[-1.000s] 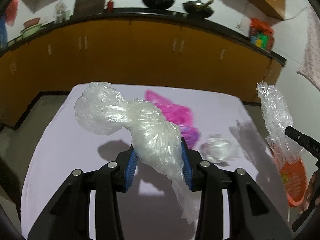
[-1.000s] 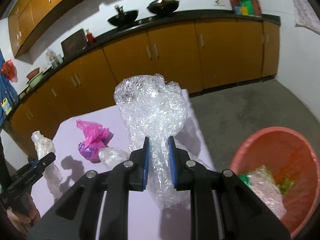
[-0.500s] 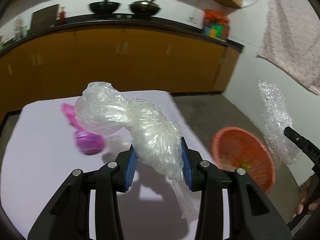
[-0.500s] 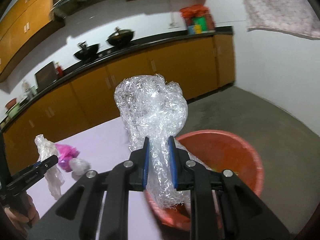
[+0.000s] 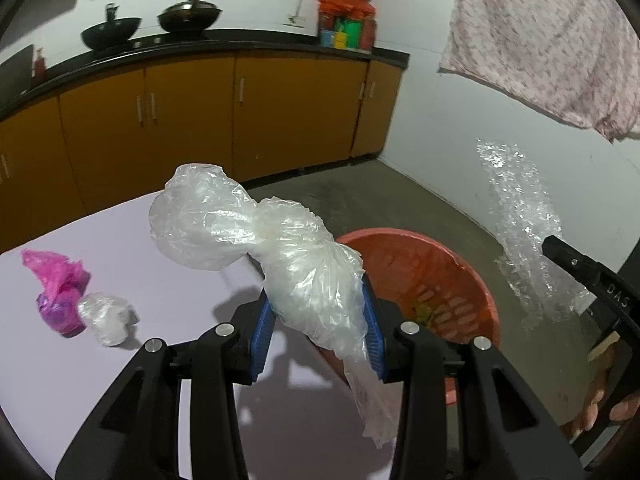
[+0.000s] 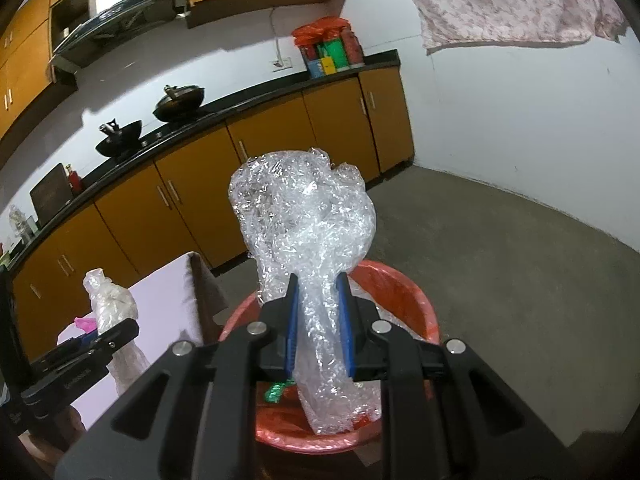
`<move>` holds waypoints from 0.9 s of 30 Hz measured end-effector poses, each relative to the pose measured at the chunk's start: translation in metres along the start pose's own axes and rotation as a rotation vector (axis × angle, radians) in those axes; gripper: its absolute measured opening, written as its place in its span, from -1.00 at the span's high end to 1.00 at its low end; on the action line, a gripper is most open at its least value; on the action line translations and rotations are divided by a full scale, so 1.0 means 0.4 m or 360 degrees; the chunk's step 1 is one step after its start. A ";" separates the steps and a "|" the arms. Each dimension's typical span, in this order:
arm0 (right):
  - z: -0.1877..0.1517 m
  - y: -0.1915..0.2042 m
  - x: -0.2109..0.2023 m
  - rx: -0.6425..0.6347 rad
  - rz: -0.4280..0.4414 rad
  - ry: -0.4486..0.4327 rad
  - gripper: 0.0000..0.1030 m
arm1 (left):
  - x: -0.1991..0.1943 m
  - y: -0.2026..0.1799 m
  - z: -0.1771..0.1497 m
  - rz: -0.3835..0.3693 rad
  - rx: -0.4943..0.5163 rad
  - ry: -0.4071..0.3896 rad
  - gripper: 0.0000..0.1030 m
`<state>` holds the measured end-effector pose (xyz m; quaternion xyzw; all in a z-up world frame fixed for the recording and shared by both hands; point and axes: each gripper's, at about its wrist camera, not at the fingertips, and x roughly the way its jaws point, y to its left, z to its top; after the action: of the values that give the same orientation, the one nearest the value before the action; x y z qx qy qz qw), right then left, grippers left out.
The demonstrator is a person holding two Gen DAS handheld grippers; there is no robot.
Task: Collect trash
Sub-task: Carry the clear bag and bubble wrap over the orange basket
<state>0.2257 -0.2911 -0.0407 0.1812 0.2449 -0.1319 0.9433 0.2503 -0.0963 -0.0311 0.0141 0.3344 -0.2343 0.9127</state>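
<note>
The left claw point(image 5: 318, 330) is clenched on a crumpled clear plastic bag point(image 5: 276, 256): both blue pads press its middle, the puffy end bulges up and away ahead of the claw toward its left, and a thin tail hangs down below the pads. The claw sits over the near edge of the desk point(image 5: 140, 248), which is covered in pale lilac. Ahead of it and to its right, on the floor beside the desk, stands the orange bin point(image 5: 452, 276), with some scraps showing inside. Well to the claw's left on the desk lie a pink plastic bag point(image 5: 58, 288) and, touching it, a small clear plastic wad point(image 5: 106, 316).

The right claw point(image 6: 318, 320) is clamped on a bundle of bubble wrap point(image 6: 304, 216); the pads squeeze its narrow neck, the wide crinkled head stands up ahead of the claw and the lower end hangs down under the pads. This claw is directly above the orange bin, so the bubble wrap's tail hangs over the bin's opening, where a green scrap point(image 6: 276, 392) lies. To this claw's left, the other claw and its bag show over the desk corner.

Beyond both claws run orange kitchen cabinets point(image 6: 280, 148) with two black woks point(image 5: 152, 24) on the dark counter.
</note>
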 end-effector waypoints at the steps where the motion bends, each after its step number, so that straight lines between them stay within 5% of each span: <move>1: -0.002 -0.006 0.003 0.0008 -0.0004 0.0004 0.64 | 0.007 -0.011 -0.004 -0.0004 0.0011 0.0008 0.23; 27: -0.036 -0.048 0.104 0.0093 -0.0035 0.0094 0.64 | 0.123 -0.106 -0.024 -0.0106 0.0142 0.0149 0.23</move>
<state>0.2483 -0.3092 -0.0792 0.2099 0.2705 -0.1440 0.9285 0.2586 -0.1530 -0.0631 0.0545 0.3664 -0.2783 0.8862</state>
